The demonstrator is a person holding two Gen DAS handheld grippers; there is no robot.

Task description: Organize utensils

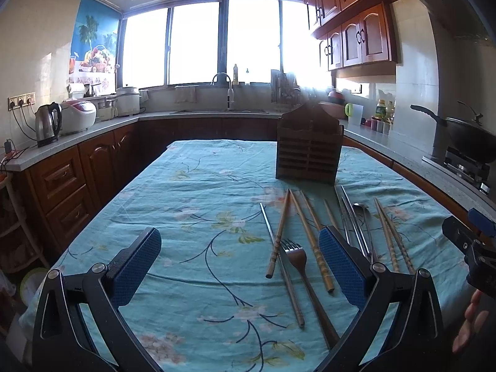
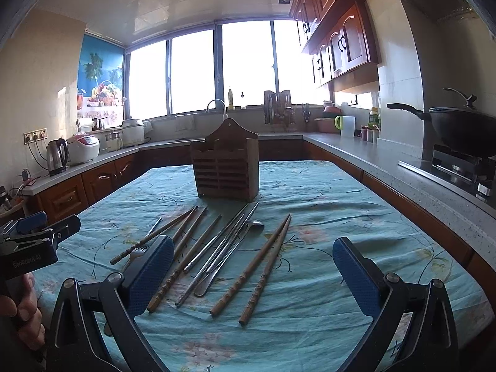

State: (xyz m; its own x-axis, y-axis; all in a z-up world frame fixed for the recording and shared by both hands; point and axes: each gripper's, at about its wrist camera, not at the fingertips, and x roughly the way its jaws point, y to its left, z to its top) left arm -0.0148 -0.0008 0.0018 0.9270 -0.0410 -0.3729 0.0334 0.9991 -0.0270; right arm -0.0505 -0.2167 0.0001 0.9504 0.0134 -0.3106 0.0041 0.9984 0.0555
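Both grippers' fingers gape, released; fork (image 1: 296,255) lies between left gripper (image 1: 240,263) fingers, chopsticks (image 2: 251,274) between right gripper (image 2: 252,274) fingers

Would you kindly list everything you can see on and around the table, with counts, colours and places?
Utensil holder: one, dark wood, upright at the table's far middle.
Wooden chopsticks: about seven, brown, loose on the cloth in front of the holder.
Metal chopsticks: several, silver, bunched among the wooden ones; exact count unclear.
Spoon: one, silver, within that bunch.
Fork: one, metal, nearest the left gripper.
Tablecloth: one, teal floral, covering the table.
Kettle: one, steel, left counter.
Wok: one, black, on the stove at right.
Left gripper: open, above the cloth.
Right gripper: open, above the chopsticks.
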